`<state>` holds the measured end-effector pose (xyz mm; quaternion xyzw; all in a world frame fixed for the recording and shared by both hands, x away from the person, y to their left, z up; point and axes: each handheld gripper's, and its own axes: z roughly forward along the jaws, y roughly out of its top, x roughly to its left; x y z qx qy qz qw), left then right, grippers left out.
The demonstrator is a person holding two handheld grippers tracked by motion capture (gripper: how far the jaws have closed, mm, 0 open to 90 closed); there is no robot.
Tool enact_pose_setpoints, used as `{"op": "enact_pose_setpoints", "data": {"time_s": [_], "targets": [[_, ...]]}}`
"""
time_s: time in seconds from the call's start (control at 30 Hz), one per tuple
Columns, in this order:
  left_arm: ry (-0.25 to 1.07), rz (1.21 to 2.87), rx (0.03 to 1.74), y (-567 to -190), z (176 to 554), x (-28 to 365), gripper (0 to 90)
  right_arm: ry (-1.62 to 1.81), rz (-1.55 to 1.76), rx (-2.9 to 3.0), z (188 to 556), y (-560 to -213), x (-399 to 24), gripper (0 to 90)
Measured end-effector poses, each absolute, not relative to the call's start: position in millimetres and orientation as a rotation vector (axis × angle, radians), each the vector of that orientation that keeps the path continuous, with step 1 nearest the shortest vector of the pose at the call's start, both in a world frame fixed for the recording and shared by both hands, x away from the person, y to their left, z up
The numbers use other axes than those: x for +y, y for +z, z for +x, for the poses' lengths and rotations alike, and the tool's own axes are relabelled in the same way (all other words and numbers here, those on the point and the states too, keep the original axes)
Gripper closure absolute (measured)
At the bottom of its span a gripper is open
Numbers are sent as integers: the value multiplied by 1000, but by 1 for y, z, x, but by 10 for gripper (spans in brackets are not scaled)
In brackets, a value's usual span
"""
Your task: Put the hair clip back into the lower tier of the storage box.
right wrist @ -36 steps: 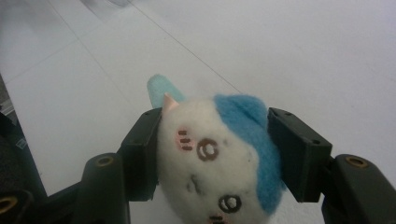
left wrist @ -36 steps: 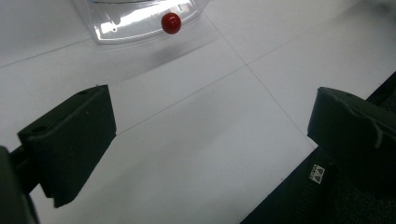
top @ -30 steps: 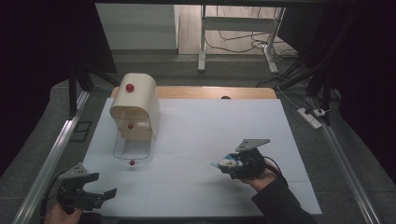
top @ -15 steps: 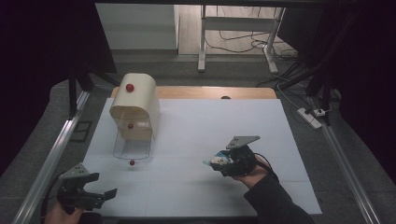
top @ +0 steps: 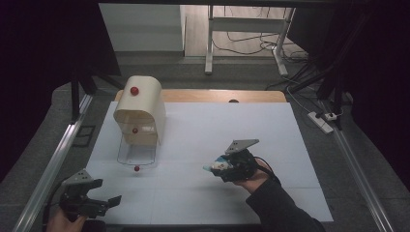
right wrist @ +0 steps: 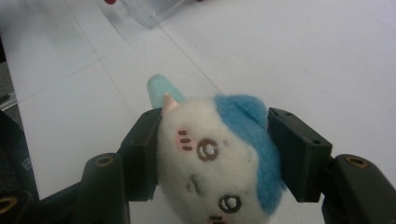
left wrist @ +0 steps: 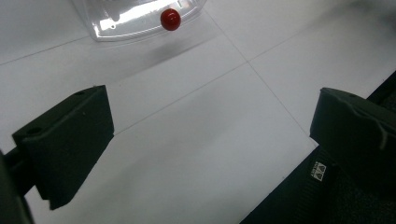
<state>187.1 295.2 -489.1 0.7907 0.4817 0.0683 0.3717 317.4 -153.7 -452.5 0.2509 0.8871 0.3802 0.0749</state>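
The white counter lies under both claws. Far ahead of the left claw, and to the left of the right claw, stands a cream bread box with a red knob; its clear door is folded down onto the counter, and its red knob points toward the left claw. The left claw is wide apart, with nothing between its jaws. The right claw grips a small plush toy – white face, blue patch (a pale green tip sticks out in front) – squeezed between both jaws, just above the counter.
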Motion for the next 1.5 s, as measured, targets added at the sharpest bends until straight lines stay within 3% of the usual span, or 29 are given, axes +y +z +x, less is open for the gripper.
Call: {"op": "enact_pose_setpoints", "data": {"time_s": [1.5], "targets": [[173, 2033, 1231, -489, 187, 295, 0, 1141, 631, 2719, 327, -465, -98, 379]]}}
